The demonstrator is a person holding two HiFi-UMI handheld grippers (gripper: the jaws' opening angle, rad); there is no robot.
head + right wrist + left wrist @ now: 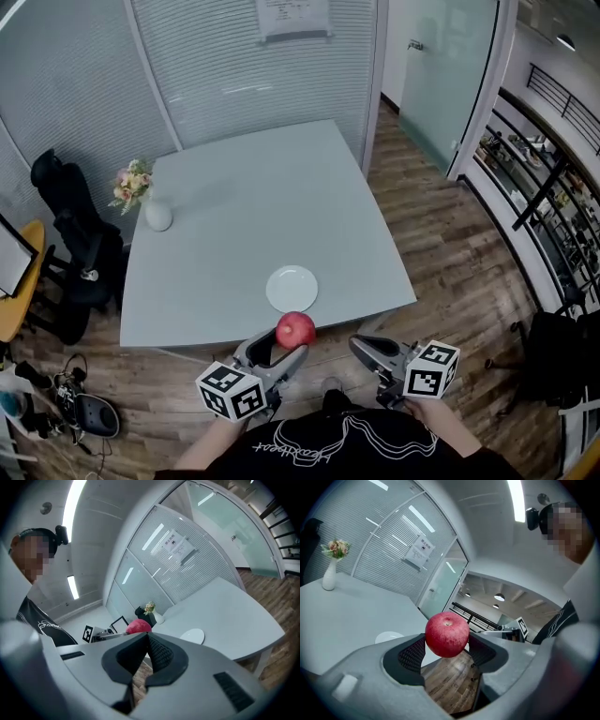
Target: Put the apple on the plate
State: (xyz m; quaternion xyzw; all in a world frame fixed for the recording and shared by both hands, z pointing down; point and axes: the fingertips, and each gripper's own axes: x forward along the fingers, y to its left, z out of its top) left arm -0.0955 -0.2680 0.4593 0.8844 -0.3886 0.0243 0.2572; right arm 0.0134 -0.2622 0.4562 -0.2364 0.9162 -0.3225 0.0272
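On table (356, 606), plate (388, 636) sits half-hidden behind left gripper (446, 645) clamping apple (446, 633); right gripper (146, 639) closed, empty.

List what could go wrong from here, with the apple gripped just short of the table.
1. The left gripper pinches the apple at the tips of its fingers, over the wood floor, short of the table; a slip would likely drop it there.
2. The plate sits near the table's edge, so a released apple might roll off.
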